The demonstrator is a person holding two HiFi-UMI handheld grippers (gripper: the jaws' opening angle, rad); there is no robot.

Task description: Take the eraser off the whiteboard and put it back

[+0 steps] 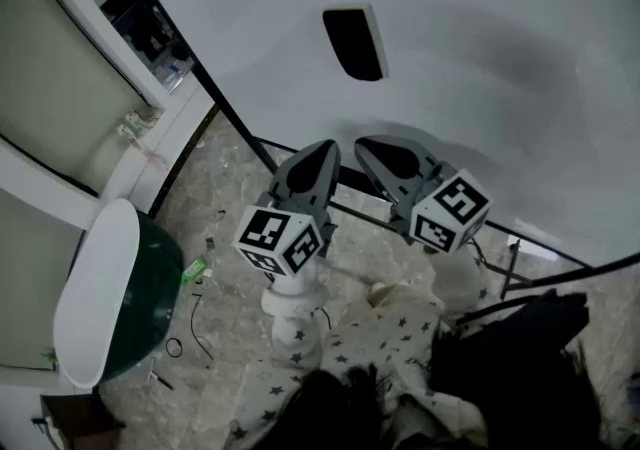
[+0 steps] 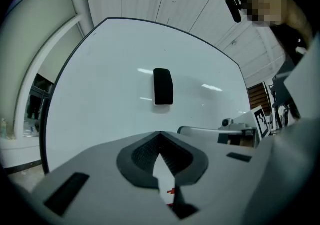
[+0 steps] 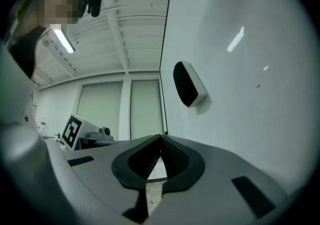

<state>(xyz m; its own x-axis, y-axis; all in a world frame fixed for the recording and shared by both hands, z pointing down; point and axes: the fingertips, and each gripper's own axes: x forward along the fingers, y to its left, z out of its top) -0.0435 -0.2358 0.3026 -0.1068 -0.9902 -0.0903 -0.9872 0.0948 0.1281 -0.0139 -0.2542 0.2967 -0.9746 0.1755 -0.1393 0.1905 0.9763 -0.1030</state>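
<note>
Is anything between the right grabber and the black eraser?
No. Only bare whiteboard lies between the right gripper and the eraser, as the head view shows.

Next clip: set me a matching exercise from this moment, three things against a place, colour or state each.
Things:
1. eraser
2. right tongs
3. bin

Descriptions:
A. dark green
B. stuck on the whiteboard
C. shut, nothing between them

Pairs: 1-B, 2-C, 3-A
</note>
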